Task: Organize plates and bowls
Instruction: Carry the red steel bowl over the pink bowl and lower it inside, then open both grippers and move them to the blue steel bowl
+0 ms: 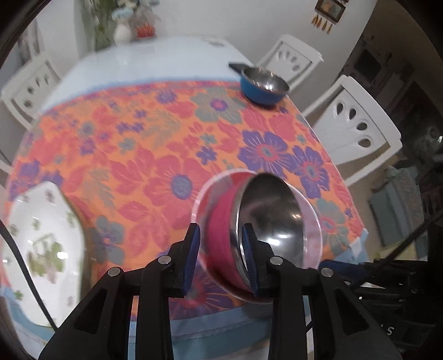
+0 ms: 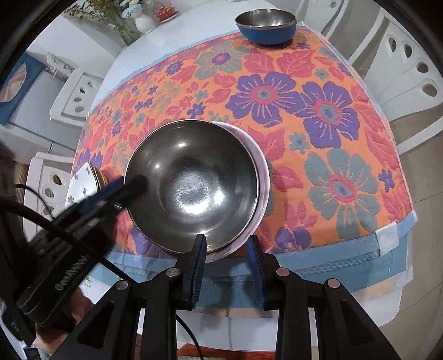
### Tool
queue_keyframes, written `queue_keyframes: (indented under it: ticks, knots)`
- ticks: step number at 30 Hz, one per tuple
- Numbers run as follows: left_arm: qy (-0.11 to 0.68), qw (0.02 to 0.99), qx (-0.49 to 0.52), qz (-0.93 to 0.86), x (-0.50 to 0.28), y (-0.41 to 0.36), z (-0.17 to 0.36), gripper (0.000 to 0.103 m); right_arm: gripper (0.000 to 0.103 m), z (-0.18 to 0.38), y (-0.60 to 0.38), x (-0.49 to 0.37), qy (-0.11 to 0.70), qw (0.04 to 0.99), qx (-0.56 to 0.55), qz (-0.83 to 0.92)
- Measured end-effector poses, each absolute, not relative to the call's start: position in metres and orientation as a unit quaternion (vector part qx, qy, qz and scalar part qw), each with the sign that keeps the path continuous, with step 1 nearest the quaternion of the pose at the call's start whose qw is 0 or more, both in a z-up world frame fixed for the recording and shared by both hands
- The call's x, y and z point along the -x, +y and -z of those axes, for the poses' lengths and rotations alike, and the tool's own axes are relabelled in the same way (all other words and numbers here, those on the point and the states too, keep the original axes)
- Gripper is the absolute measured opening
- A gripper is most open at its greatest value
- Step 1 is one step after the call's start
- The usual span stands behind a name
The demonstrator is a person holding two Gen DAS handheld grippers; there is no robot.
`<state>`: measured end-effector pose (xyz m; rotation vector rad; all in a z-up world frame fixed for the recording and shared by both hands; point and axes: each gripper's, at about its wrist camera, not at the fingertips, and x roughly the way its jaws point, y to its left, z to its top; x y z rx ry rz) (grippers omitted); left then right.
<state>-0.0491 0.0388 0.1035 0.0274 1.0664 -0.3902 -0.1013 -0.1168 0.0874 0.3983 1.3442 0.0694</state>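
Observation:
A pink bowl with a steel inside [image 1: 277, 216] [image 2: 193, 185] rests nested in a pale pink bowl [image 1: 314, 238] [image 2: 264, 171] near the front edge of the flowered tablecloth [image 1: 155, 144]. My left gripper [image 1: 221, 254] straddles the steel-lined bowl's left wall, one pad inside against the steel. The other pad stands off the pink outside with a gap, so the jaws are open. In the right wrist view its fingertip [image 2: 135, 182] sits at that rim. My right gripper [image 2: 227, 260] hovers open over the bowls' near rim; contact is unclear.
A blue bowl with a steel inside [image 1: 263, 88] [image 2: 265, 26] stands at the far right of the cloth. White flowered plates [image 1: 41, 235] [image 2: 83, 180] lie at the left. A white vase [image 1: 121, 31] stands at the far end, and white chairs [image 1: 354, 124] ring the table.

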Motion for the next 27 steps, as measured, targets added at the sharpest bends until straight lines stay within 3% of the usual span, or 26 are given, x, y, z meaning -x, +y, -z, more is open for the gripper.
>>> queue_keyframes:
  ticks: [9,27]
  knots:
    - [0.537,0.829,-0.008,0.154,0.043,0.055,-0.081,0.03,0.03,-0.087,-0.118,0.101,0.623,0.754,-0.201,-0.043]
    - [0.488,0.848,0.054,0.201,-0.009,0.047,-0.152,0.03,0.03,-0.166,-0.155,0.054,0.547,0.797,-0.246,-0.066]
